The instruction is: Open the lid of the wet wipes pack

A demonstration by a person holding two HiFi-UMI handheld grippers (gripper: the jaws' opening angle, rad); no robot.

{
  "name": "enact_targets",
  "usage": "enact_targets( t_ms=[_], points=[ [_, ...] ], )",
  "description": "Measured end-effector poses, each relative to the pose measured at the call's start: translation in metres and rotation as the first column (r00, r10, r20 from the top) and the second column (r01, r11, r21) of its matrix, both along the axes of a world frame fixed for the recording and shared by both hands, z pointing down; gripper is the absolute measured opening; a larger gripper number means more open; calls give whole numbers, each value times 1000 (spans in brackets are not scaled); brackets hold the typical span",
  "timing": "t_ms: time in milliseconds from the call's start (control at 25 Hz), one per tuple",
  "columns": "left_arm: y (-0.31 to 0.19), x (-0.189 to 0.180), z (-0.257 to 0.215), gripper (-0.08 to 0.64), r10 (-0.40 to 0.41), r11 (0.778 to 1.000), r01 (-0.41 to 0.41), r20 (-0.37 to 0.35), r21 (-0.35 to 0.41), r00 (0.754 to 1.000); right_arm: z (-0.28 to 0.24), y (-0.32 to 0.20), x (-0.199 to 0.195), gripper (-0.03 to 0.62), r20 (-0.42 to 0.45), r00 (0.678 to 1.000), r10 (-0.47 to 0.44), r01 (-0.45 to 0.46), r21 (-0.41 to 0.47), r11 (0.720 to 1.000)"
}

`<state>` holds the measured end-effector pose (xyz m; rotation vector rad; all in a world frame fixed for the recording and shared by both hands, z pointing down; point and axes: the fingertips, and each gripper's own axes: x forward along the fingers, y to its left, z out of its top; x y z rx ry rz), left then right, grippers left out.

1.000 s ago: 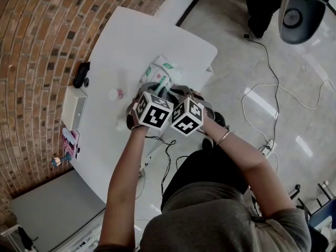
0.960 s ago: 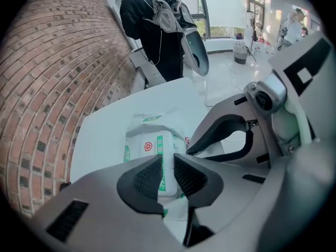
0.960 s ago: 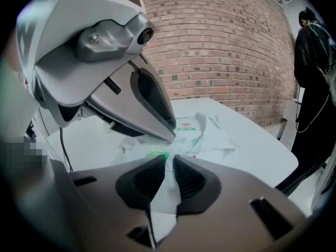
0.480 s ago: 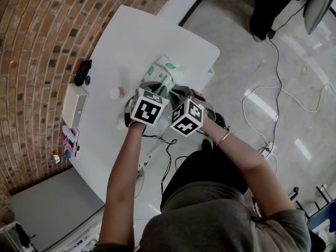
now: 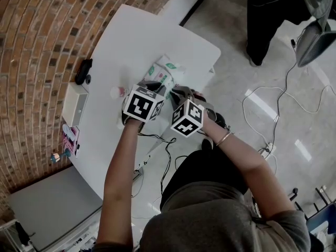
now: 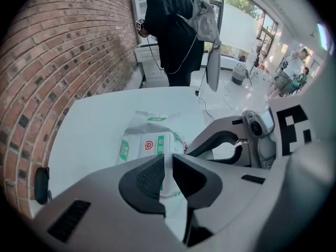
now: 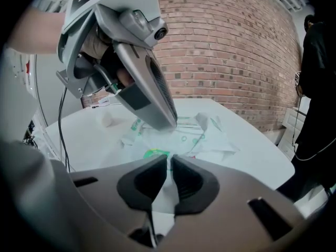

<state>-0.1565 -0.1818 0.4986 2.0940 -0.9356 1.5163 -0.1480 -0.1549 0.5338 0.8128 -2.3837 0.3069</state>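
Note:
The wet wipes pack (image 5: 166, 69), white with green print, lies on the white table (image 5: 126, 35). Both grippers meet at its near end, and their marker cubes hide the tips in the head view. My left gripper (image 6: 168, 164) points steeply down, its jaws shut on the pack's (image 6: 144, 140) near edge. In the right gripper view its tip (image 7: 167, 122) rests on the pack (image 7: 207, 138). My right gripper (image 7: 169, 167) has just been closing. A thin white flap by the green label (image 7: 155, 153) sits between its pads.
Along the table's left side lie a white box (image 5: 73, 105), a black object (image 5: 82, 72) and a small bottle (image 5: 117, 92). Cables (image 5: 273, 96) run over the floor to the right. A person in dark clothes (image 5: 265, 14) stands beyond the table.
The left gripper's cube has rolled and shifted a little to the left. The right gripper has stayed put. The person in the background has come into view.

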Motion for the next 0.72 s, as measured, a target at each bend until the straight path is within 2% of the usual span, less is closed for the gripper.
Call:
enact_targets(
  t_ms=[240, 480, 720],
  points=[
    [-2, -1, -6, 57, -4, 1000, 4, -19, -6, 1000, 1, 0, 0, 41, -2, 1000, -11, 11, -8, 1000],
    [-20, -15, -28, 38, -32, 998, 34, -47, 46, 998, 2, 0, 1, 41, -9, 1000, -10, 10, -4, 1000],
    [-40, -39, -36, 29, -99, 989, 101, -23, 105, 995, 2, 0, 1, 41, -10, 1000, -8, 8, -5, 1000]
  ],
)
